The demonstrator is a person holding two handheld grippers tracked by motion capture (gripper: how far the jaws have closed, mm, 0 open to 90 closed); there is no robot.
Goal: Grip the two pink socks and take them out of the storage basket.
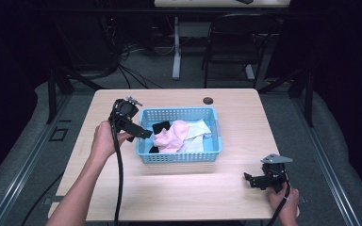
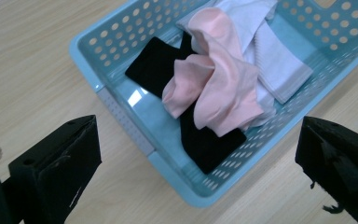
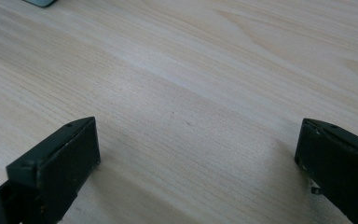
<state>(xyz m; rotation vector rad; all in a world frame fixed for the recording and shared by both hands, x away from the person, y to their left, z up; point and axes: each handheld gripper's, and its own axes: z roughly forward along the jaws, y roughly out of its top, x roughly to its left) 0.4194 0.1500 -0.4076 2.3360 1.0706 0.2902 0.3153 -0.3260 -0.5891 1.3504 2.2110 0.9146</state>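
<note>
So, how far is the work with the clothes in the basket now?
Nothing looks done: the pink cloth, black cloth and white cloth all lie in the blue basket. The left hand-held gripper hovers open at its rim; the right hand-held gripper waits open, empty. All picking remains.

The left gripper (image 1: 143,133) is raised off the surface at about nine o'clock, tipped down and pointing toward three o'clock, its jaws spread wide with nothing between them. The left forearm runs in from six o'clock. The right gripper (image 1: 250,180) sits low at about four o'clock, pointing toward nine o'clock, jaws likewise spread wide and empty.
</note>
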